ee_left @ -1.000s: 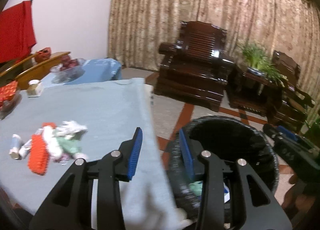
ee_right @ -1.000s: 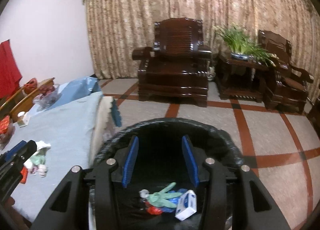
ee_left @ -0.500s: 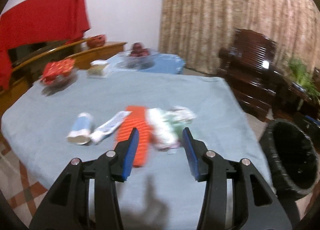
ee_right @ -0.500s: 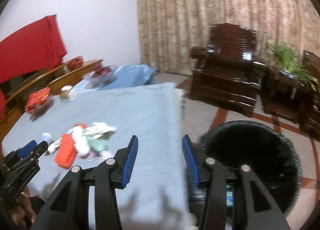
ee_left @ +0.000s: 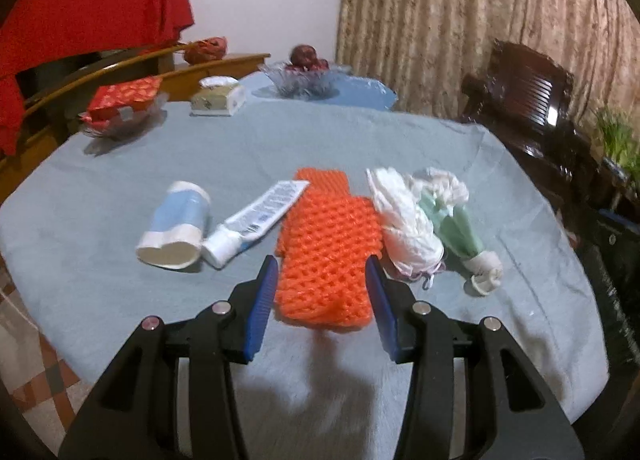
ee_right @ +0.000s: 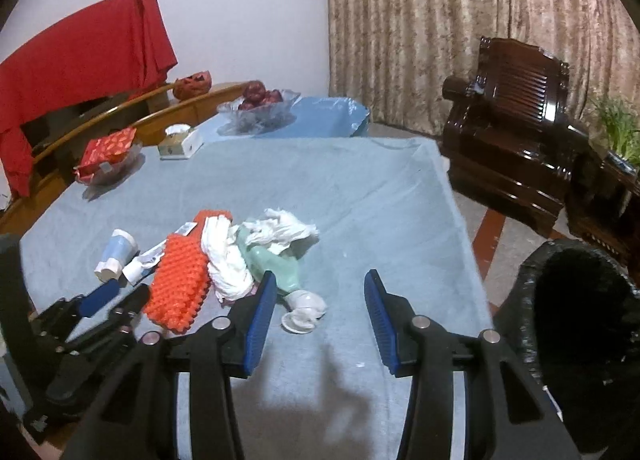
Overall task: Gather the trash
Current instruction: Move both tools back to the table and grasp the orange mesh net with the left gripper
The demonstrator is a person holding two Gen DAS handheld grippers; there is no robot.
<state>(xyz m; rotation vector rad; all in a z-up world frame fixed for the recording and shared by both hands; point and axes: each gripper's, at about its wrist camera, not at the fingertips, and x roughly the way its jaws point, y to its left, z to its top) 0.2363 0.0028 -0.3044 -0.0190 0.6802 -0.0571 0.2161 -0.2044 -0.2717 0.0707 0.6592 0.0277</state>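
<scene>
A plain white wall (ee_right: 248, 12) meets a heavy beige patterned curtain (ee_right: 440, 20). A dark carved wooden armchair (ee_right: 516, 116) stands before the curtain on a tiled floor (ee_right: 496, 236) with red-brown bands. A red cloth (ee_left: 92, 8) hangs at the wall.

One orange net (ee_left: 326, 248), one tube (ee_left: 256, 216), one cup (ee_left: 174, 226), two bowls (ee_left: 300, 80).

table (ee_left: 360, 388): blue cloth | trash pile (ee_left: 326, 238) | fruit bowl (ee_left: 304, 78)
</scene>
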